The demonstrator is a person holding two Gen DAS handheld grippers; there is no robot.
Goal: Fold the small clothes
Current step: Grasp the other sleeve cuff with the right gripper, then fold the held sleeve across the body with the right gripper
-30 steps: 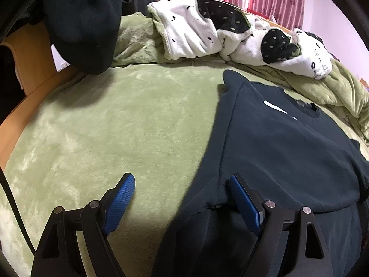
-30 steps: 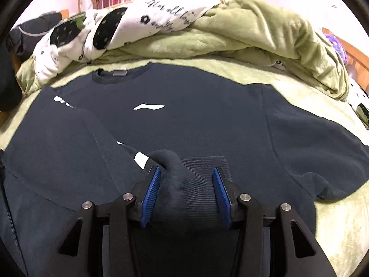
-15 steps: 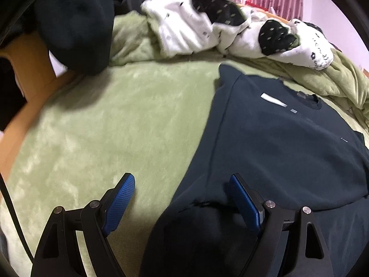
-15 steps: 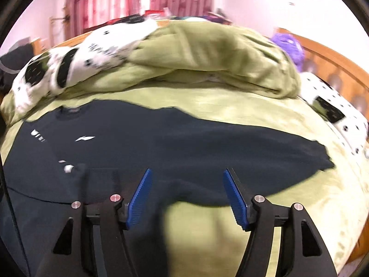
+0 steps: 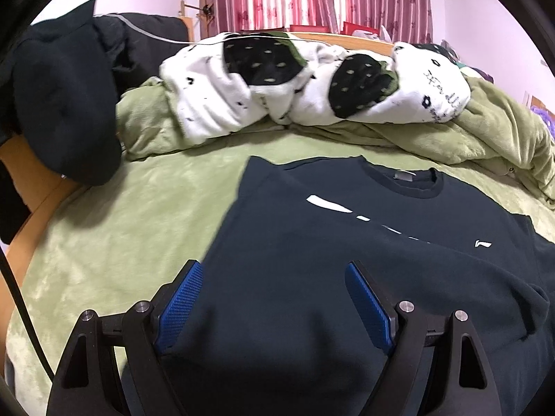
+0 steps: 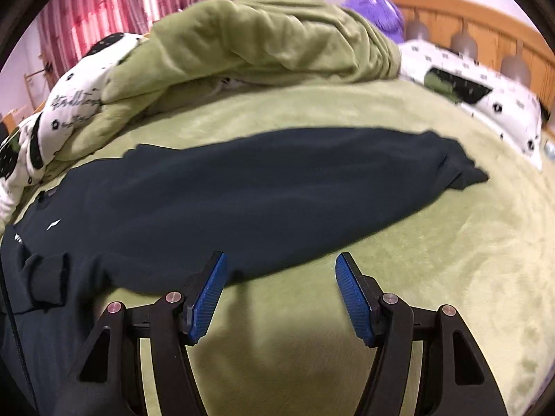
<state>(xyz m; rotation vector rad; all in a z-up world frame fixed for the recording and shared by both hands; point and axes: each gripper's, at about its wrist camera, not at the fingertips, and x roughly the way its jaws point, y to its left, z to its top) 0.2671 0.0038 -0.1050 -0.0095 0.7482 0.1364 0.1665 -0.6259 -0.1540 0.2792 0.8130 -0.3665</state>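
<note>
A dark navy sweatshirt (image 5: 347, 260) with white logo marks lies flat on the green bed cover (image 5: 131, 228). One sleeve is folded across its chest. My left gripper (image 5: 274, 298) is open and empty, over the shirt's lower body. In the right wrist view the other sleeve (image 6: 295, 190) lies stretched out to the right, its cuff (image 6: 464, 173) on the green cover (image 6: 451, 260). My right gripper (image 6: 279, 294) is open and empty, just in front of that sleeve's lower edge.
A white and black spotted quilt (image 5: 295, 93) and a bunched green blanket (image 6: 263, 41) are piled at the back. A dark garment (image 5: 62, 97) hangs at the left over a wooden edge. A wooden headboard (image 6: 485, 34), pillow and purple plush sit at the right.
My right gripper opened, let go of the sleeve cuff it held, and swung right toward the outstretched sleeve. My left gripper moved right, from the shirt's edge to over its body.
</note>
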